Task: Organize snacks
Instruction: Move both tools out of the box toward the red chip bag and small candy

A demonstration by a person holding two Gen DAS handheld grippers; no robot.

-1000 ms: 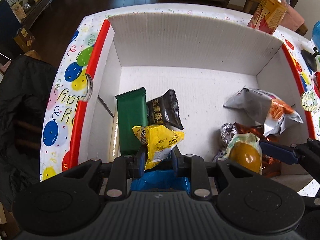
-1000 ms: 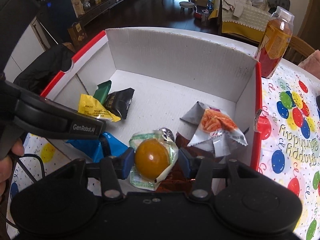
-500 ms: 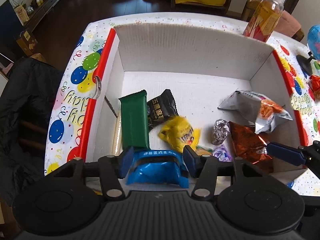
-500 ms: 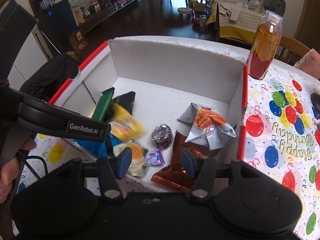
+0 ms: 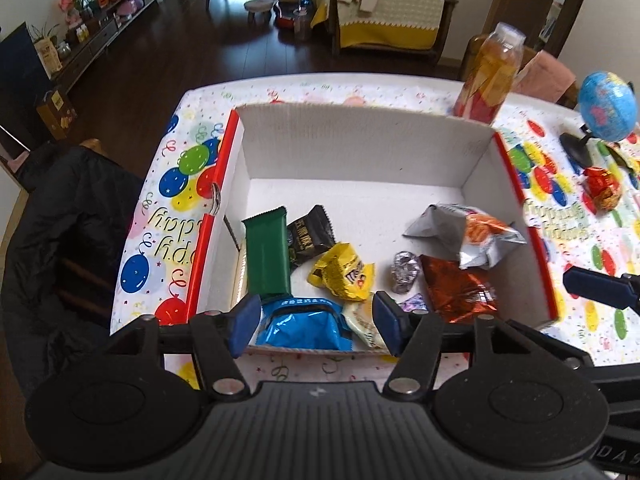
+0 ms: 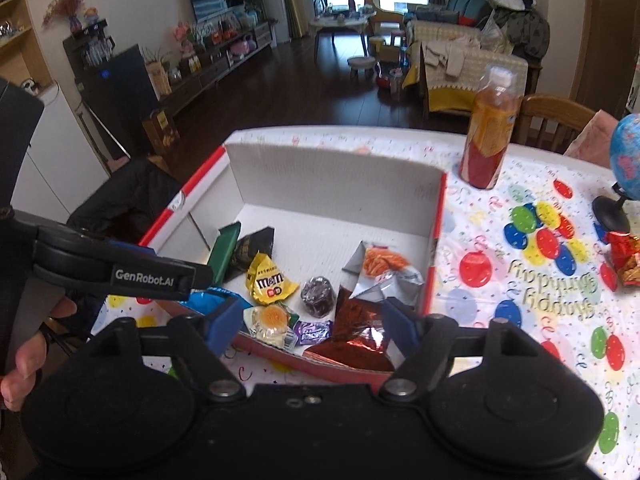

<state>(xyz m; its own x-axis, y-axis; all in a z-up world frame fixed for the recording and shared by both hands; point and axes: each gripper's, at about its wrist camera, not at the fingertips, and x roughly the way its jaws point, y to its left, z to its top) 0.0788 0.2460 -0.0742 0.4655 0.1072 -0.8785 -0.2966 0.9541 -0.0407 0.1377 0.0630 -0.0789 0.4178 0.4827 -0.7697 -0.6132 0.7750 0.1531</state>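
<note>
Left wrist view, contents as held over the worktop (image 5: 560,216):

1. My left hand-held gripper (image 5: 314,322): jaws apart, just been opening, nothing pressed between the pads; hangs above the near end of the cardboard box (image 5: 360,136).
2. My right hand-held gripper (image 6: 314,326): jaws apart, likewise just been opening, gripping nothing; above the box's near right corner.
3. Box interior, left side: green bar (image 5: 266,254) against the left wall, black sachet (image 5: 310,236) touching it, blue packet (image 5: 304,326) at the near wall.
4. Middle: yellow M&M's bag (image 5: 344,272), egg-yolk pastry packet (image 6: 272,320) near it, foil-wrapped sweet (image 5: 406,272), small purple wrapper (image 6: 312,332).
5. Right side: silver crisp bag (image 5: 472,236) lying partly over a red foil packet (image 5: 460,288).
6. Outside the box on the balloon-print cloth: orange drink bottle (image 5: 490,76) beyond the far right corner, globe (image 5: 606,106) and red snack packet (image 5: 602,190) well to the right.
</note>
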